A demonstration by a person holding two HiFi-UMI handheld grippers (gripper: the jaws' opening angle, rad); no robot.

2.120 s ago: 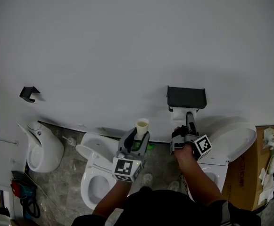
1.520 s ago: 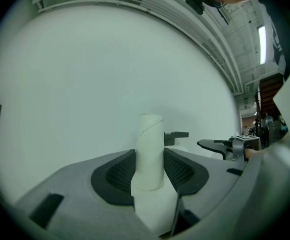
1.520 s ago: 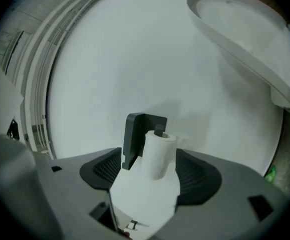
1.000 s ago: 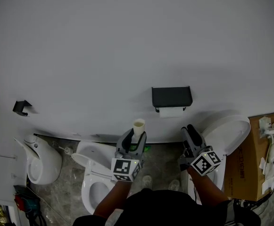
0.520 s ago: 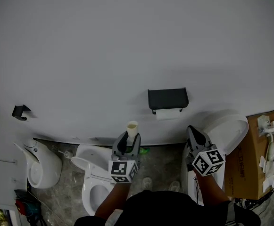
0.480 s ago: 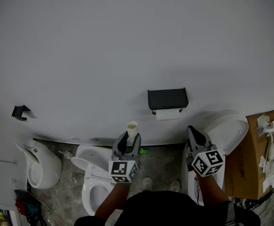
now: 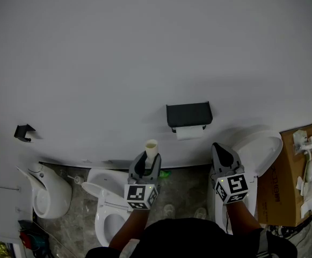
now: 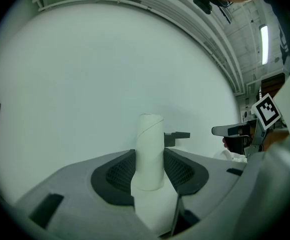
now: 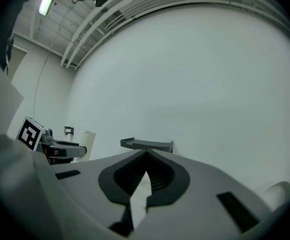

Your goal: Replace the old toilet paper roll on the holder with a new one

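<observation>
- Head view: the left gripper (image 7: 147, 163) grasped a bare cardboard tube (image 7: 151, 148), which stood upright above its jaws, in front of the white wall (image 7: 145, 47).
- The right gripper (image 7: 220, 150) was clenched on nothing and pointed toward the wall, below and to the right of the black holder (image 7: 189, 114).
- A white paper roll (image 7: 190, 132) sat under the holder, apart from both grippers.
- The only print was the black-and-white square pattern on each marker cube (image 7: 142, 194).
- A cardboard box (image 7: 284, 187) at the right edge held white pieces (image 7: 309, 168), too small to identify.
- An open toilet (image 7: 108, 211) stood below the left gripper, and a toilet with a raised lid (image 7: 260, 150) stood beside the right one.
- Left gripper view: the tube (image 8: 149, 154) stood upright between the two dark pads (image 8: 116, 173), which pressed on its sides. The holder (image 8: 177, 134) showed just behind it, with the right gripper (image 8: 232, 130) to the right.
- Right gripper view: the jaw tips met with nothing between them. The holder (image 9: 147, 144) was on the wall straight ahead, and the left gripper (image 9: 65, 148) with its tube (image 9: 89, 138) was off to the left.
</observation>
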